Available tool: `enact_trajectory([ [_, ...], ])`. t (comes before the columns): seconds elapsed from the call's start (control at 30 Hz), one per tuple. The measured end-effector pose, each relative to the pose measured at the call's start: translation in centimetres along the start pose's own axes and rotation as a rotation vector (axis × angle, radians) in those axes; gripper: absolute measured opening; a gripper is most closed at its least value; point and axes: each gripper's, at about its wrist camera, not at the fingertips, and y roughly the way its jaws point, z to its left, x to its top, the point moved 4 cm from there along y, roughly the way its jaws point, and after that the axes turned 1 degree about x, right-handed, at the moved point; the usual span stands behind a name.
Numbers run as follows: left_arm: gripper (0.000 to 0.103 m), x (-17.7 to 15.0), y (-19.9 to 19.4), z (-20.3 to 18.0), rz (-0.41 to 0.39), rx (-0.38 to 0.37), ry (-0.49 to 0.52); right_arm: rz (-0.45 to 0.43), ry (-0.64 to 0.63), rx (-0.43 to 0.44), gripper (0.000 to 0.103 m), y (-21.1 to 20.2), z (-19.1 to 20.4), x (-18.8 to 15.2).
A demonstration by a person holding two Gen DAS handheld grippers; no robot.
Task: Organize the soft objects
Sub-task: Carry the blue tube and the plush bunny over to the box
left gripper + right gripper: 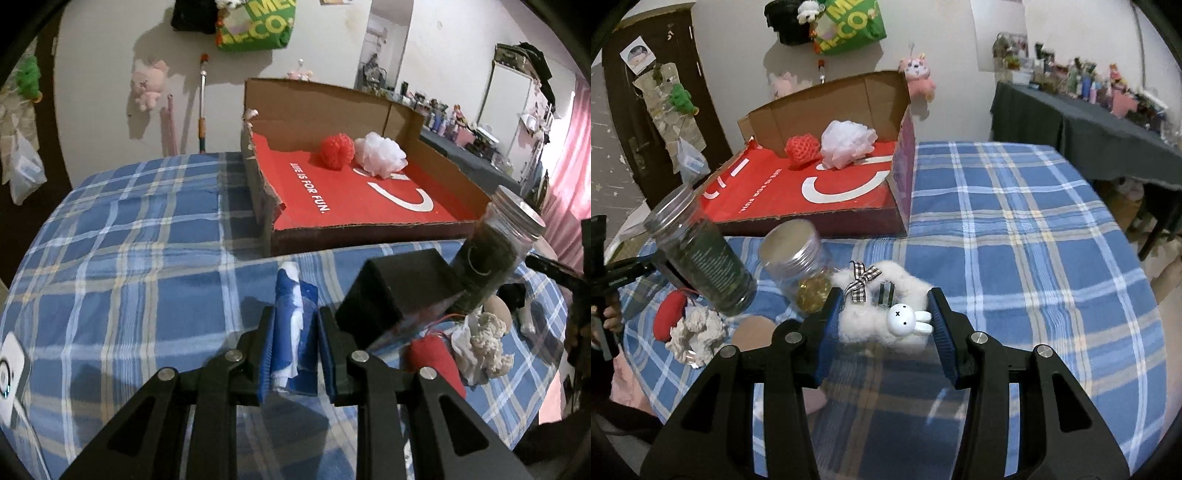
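Plenty of open plaid worktop [1015, 229] right of the right tongs [886, 325]. Left of them it's crowded: two jars [701, 254], a red cushion [670, 314], a white knit lump [696, 332]. The cardboard box [369, 206] walls off straight ahead of the left tongs [295, 332].

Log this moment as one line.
left gripper: shut on blue-white cloth | right gripper: shut on fluffy bunny charm | box: two soft items

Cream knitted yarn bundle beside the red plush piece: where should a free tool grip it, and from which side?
Grip the cream knitted yarn bundle across its lumpy middle, coming from above: it lies low on the blue plaid cloth, with the red plush piece and dark jar crowding its far sides.
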Motion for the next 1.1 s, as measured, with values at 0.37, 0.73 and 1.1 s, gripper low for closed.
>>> enact_trajectory([
  [0.37, 0.023, 3.0, 1.1, 0.2, 0.094, -0.077, 0.070, 0.132, 0.065, 0.203, 0.044, 2.1, -1.8, 4.2],
  [0.73, 0.024, 5.4, 1.3, -1.0, 0.111, -0.138, 0.147, 0.197, -0.010, 0.276, 0.044, 3.3, 0.4, 7.1],
  [1.1, 0.024, 8.1, 1.4, -4.0, 0.064, -0.180, 0.197, 0.169, -0.092, 0.302, 0.044, 4.6, 3.4, 9.1],
])
